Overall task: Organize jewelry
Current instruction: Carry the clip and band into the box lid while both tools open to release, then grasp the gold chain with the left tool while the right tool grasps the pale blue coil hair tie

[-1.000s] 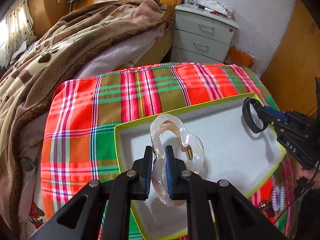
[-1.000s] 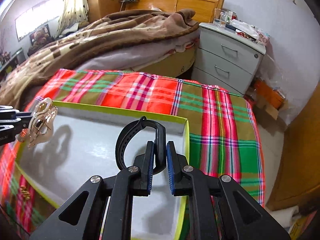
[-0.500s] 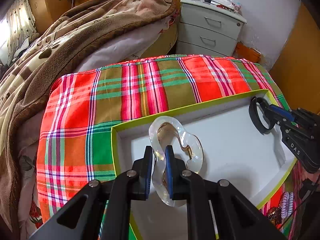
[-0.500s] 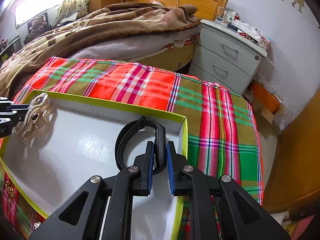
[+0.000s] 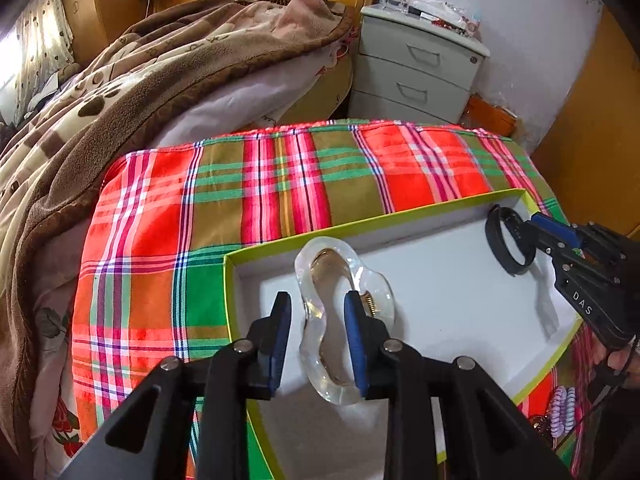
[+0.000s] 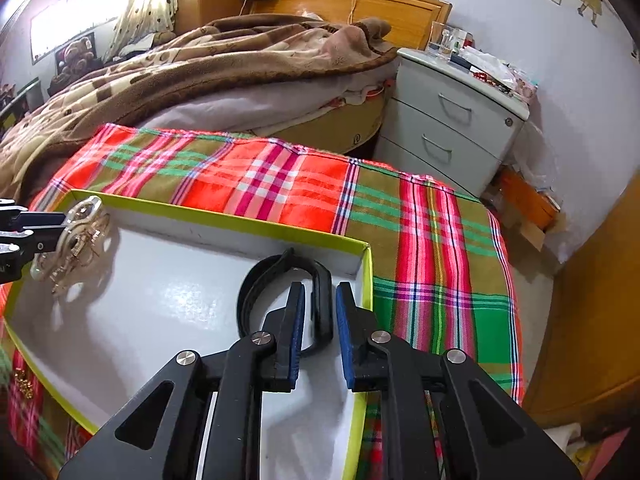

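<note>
Hair claw (image 5: 344,320) and band (image 5: 508,240) in tray (image 5: 400,220) on cloth (image 5: 200,208)

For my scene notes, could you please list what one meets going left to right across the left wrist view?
Brown blanket → plaid cloth → clear hair claw between the opening left tongs → black band → right tongs.

Hair claw (image 5: 344,312): clear, gold spring
Bracelet (image 6: 280,296): black
Box (image 5: 440,304): white inside, lime-green rim
Cloth (image 5: 240,200): red, green, olive plaid
Blanket (image 5: 140,80): brown, paw prints
Finger pads (image 6: 344,332): blue
Nightstand (image 6: 452,128): pale grey
</note>
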Demonstrator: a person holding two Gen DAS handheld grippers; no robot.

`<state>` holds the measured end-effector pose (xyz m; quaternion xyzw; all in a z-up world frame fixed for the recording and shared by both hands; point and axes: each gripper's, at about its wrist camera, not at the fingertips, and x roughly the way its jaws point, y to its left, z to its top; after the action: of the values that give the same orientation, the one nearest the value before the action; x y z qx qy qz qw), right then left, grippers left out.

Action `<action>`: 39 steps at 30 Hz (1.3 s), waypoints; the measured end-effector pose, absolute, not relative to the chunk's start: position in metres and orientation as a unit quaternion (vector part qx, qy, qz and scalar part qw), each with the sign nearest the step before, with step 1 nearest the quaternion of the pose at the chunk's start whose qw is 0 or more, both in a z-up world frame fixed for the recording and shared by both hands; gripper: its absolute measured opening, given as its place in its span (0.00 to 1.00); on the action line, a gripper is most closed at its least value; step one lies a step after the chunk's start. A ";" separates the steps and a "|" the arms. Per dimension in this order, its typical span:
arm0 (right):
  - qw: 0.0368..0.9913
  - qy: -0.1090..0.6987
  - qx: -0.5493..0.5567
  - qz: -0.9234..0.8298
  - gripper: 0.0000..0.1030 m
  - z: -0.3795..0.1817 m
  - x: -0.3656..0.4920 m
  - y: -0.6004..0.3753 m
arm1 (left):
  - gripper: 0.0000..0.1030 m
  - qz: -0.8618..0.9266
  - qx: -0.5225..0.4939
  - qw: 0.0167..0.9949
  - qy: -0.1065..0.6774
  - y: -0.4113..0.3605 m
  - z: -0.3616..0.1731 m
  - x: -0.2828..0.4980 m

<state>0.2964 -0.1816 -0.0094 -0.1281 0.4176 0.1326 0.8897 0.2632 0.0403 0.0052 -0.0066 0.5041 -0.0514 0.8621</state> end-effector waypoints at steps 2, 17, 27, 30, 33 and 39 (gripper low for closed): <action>0.893 0.412 -0.126 0.132 0.17 -0.006 0.293 -0.183 | 0.32 -0.053 -0.007 0.865 0.499 0.039 0.009 0.261; 0.913 0.374 -0.067 0.147 0.33 0.033 0.242 -0.208 | 0.38 -0.077 -0.043 0.886 0.456 0.040 0.044 0.207; 0.911 0.374 -0.032 0.173 0.33 0.030 0.180 -0.238 | 0.40 -0.086 -0.057 0.890 0.444 0.049 0.043 0.147; 0.906 0.383 -0.027 0.178 0.33 0.019 0.164 -0.248 | 0.40 -0.087 -0.063 0.887 0.448 0.053 0.035 0.131; 0.902 0.387 -0.022 0.189 0.33 0.009 0.151 -0.257 | 0.40 -0.083 -0.072 0.884 0.454 0.059 0.025 0.118; 0.893 0.406 -0.008 0.193 0.33 -0.010 0.140 -0.270 | 0.40 -0.086 -0.099 0.882 0.453 0.068 0.012 0.097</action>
<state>0.1400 -0.2701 -0.0096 -0.0075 0.4060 0.1929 0.8932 0.0974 0.0684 0.0120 -0.0993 0.4534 -0.0860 0.8816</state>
